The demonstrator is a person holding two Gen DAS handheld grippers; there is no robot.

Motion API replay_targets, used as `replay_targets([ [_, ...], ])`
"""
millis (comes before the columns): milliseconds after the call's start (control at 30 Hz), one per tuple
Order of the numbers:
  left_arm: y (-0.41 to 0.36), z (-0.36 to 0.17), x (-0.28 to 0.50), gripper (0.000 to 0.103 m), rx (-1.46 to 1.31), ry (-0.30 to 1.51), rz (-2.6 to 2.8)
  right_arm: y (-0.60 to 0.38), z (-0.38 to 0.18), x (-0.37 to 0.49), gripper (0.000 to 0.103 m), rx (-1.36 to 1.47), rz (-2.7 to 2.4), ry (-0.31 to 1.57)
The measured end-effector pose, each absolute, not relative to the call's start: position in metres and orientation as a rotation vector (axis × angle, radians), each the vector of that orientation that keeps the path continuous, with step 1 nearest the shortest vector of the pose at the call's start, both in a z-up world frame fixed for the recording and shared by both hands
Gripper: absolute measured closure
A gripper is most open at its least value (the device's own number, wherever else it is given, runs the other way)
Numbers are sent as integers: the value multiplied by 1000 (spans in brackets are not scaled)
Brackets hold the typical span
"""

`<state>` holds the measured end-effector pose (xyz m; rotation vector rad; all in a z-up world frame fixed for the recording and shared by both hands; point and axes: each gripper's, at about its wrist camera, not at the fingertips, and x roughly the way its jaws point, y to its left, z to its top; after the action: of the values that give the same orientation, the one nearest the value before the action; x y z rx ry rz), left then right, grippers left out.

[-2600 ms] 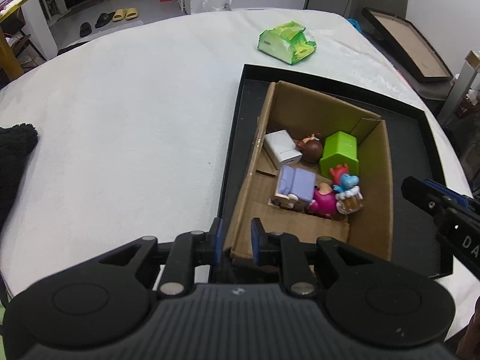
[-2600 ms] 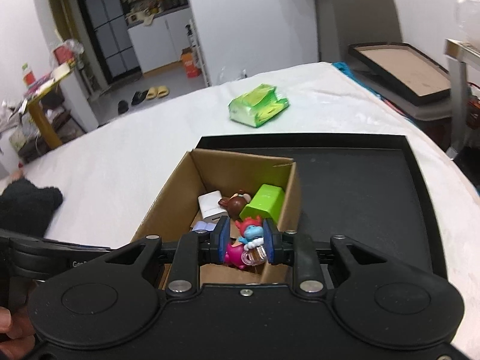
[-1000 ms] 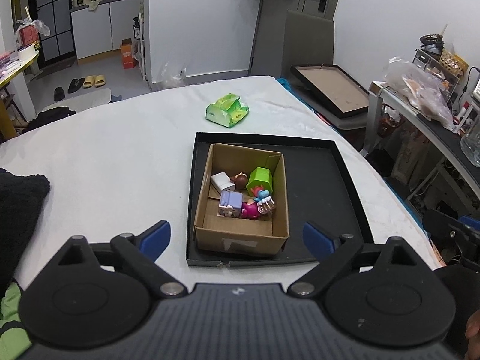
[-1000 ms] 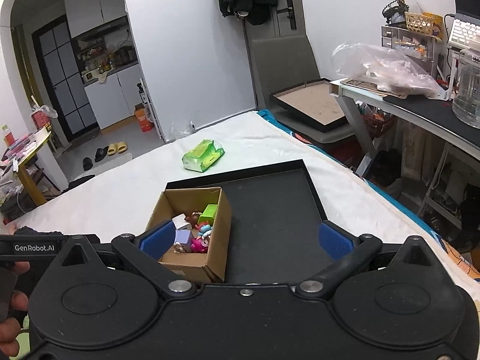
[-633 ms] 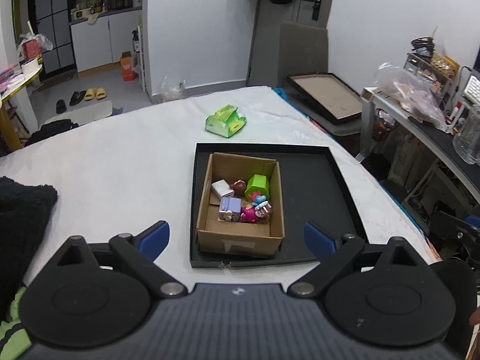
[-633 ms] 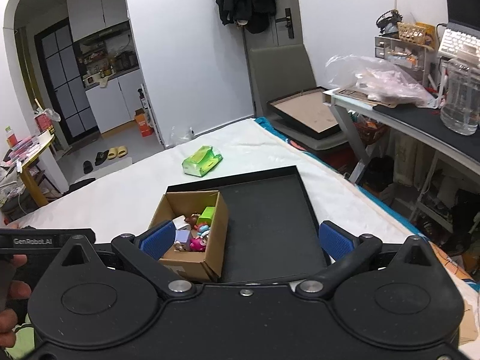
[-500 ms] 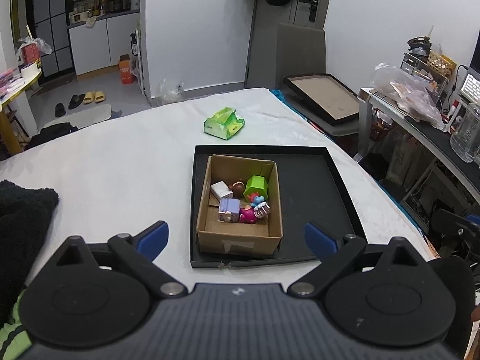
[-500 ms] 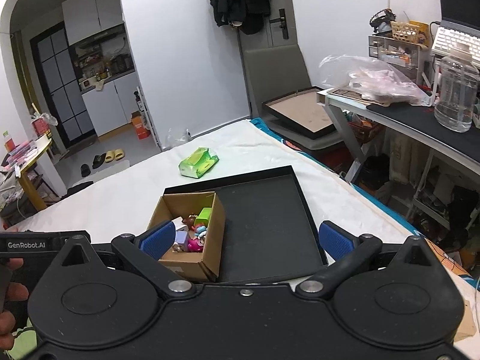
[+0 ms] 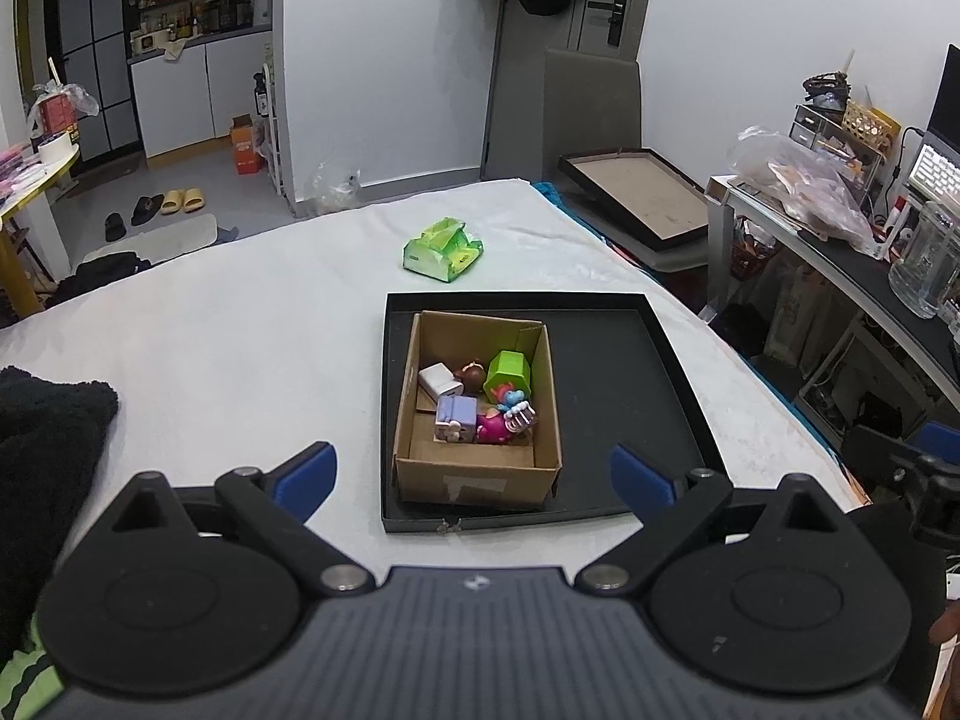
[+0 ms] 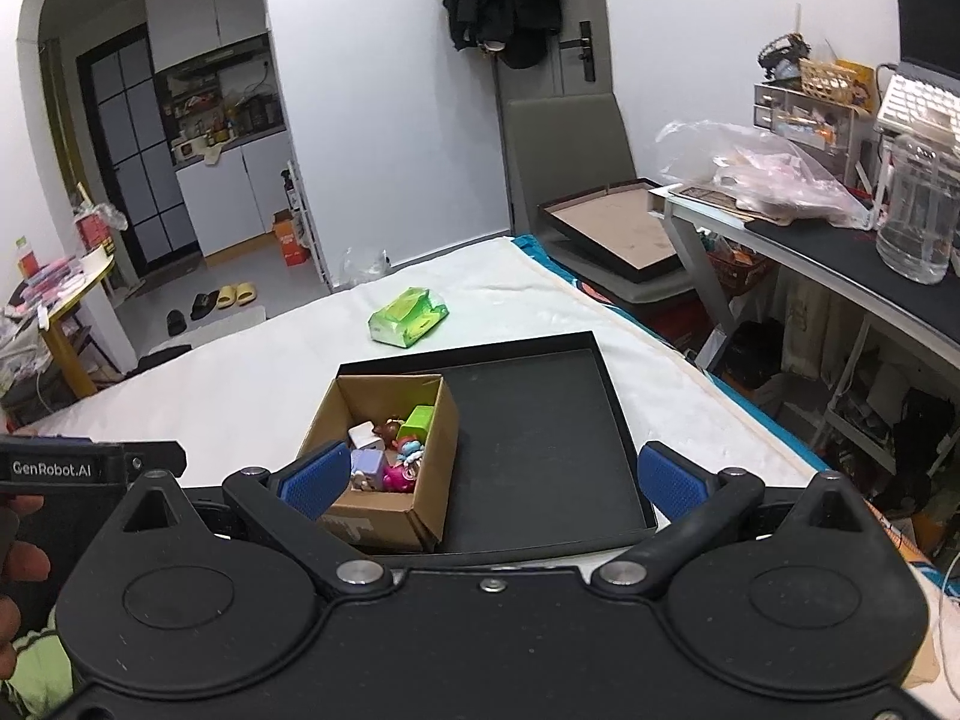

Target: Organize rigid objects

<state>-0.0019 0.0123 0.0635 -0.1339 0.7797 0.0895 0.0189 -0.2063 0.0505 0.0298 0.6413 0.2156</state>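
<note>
Operator: Both units have pulled back and up since 2.6 s ago. Left gripper [image 9: 471,474] and right gripper [image 10: 489,480] are spread wide, holding nothing.

Inspector: Layout?

Operator: On the bed [image 9: 240,330], black tray [image 9: 624,372]; cardboard box [image 9: 480,480] in its left half, long axis pointing away from the cameras, open top up. Toys [image 9: 480,402] inside.

Inspector: Risk?

Operator: Likely a snagged box wall on re-entry, tipping the toys out.
</note>
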Motion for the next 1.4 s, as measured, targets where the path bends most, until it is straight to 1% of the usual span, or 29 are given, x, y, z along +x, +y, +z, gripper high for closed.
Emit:
replay_targets([
  [1400,10,62,-10,6,-111,777,89,-204,46,16,0,34,237,664],
])
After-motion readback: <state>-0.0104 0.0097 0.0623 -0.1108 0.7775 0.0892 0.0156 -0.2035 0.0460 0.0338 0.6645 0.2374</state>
